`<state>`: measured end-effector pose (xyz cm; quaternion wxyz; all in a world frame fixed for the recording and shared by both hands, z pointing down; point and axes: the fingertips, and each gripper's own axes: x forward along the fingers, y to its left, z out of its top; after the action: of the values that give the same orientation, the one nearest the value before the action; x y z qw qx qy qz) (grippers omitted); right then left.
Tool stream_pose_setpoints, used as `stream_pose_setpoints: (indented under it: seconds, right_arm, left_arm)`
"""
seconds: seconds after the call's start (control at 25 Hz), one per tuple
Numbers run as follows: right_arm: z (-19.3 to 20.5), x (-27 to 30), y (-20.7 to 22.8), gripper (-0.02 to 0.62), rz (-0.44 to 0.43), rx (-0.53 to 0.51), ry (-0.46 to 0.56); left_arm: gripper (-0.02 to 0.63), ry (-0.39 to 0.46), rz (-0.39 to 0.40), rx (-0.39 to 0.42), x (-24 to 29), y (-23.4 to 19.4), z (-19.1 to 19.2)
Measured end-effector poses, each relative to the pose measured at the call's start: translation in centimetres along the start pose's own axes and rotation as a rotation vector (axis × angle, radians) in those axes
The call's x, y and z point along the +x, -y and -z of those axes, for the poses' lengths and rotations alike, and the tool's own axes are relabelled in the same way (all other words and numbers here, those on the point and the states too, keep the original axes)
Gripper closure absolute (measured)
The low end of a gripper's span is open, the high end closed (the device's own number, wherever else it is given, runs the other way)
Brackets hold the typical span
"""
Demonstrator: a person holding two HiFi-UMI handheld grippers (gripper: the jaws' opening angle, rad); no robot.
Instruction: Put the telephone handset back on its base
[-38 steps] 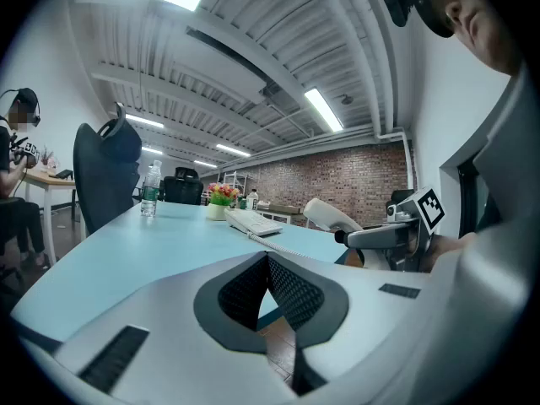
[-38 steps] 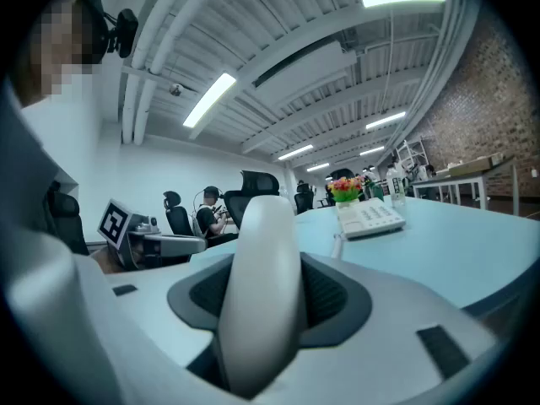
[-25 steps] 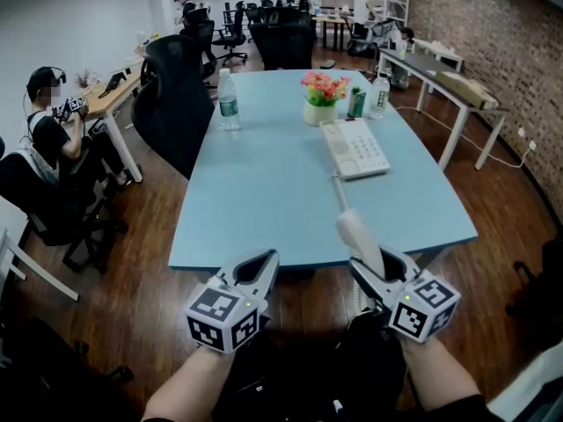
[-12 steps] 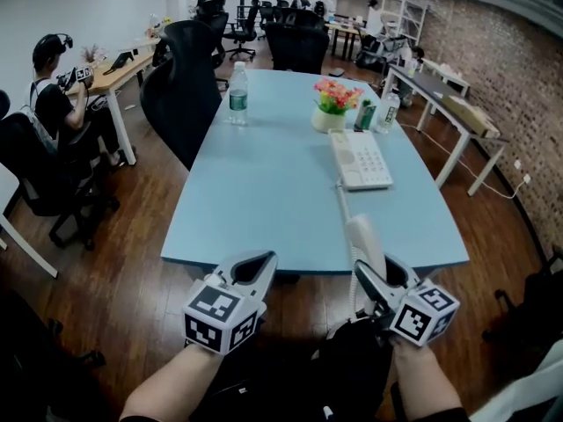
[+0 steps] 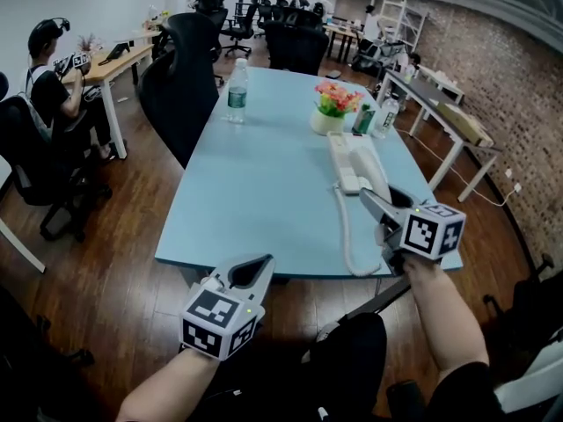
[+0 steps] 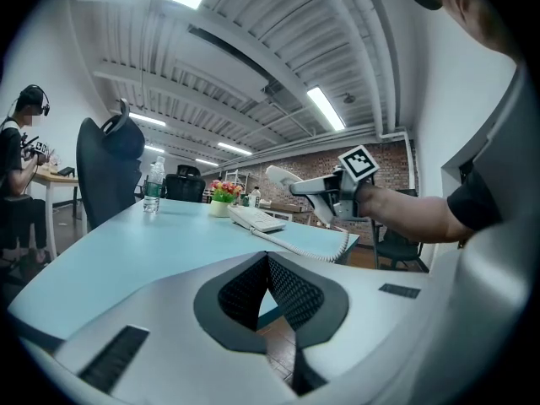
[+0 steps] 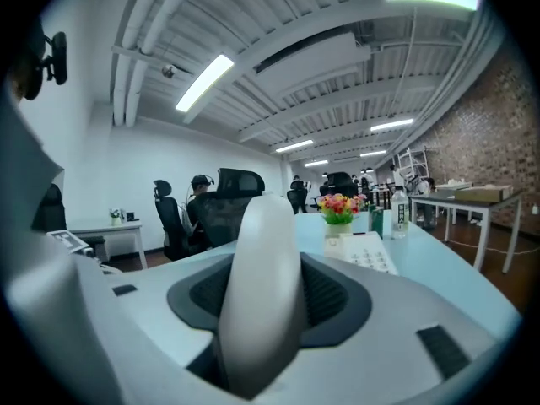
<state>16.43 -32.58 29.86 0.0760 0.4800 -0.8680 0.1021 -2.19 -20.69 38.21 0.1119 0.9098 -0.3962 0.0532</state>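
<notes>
The handset (image 5: pixel 370 172) is a plain white, rounded bar, and the right gripper (image 5: pixel 376 204) has it clamped by one end, jaws spread wide around its thick body with the pads pressed on both sides. In the right gripper view the handset (image 7: pixel 261 285) fills the centre, sticking straight out from between the jaws. It sits right of centre in the head view, above the right part of the pale blue table (image 5: pixel 264 192) and over or just beside the white base (image 5: pixel 341 152). The left gripper view shows the handset (image 6: pixel 283 175) raised in the air, clear of the base (image 6: pixel 257 219), which lies flat on the table below and beyond it. A white coiled cord (image 5: pixel 340 231) runs from the base toward the table's near edge and loops back up to the held end. The left gripper (image 5: pixel 258 266) hangs low at the bottom centre of the head view, short of the table edge; its jaws are closed tip to tip with nothing between them. Past the far end of the base stand a pot of pink and orange flowers (image 5: pixel 334 108), a green can (image 5: pixel 362 117) and a small bottle (image 5: pixel 383 117), close together. A water bottle (image 5: pixel 236 95) stands well apart at the upper centre of the table. Black office chairs (image 5: pixel 180 86) crowd the table's far left side, and a person (image 5: pixel 48 77) sits at a desk in the upper left.
</notes>
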Motion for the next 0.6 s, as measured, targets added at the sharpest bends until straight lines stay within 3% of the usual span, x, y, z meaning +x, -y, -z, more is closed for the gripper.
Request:
stream_pose_setpoints:
  seconds: [0.2,0.4,0.6]
  right_arm:
    - [-0.3,7.3,6.4,0.365,0.139,-0.024,-0.133]
    - [1.9,12.9,13.6,0.365,0.312,0.081,-0.245]
    - [1.7,15.2,15.6,0.365,0.414,0.084,-0.282]
  left_arm:
    - [0.607,-0.005,-0.015,-0.011,0.1,-0.7,0.5]
    - [0.607,-0.006,-0.009,-0.008,0.3,-0.9,0.5]
    - [0.607,-0.004,-0.014,-0.012,-0.4,-0.4,0.2]
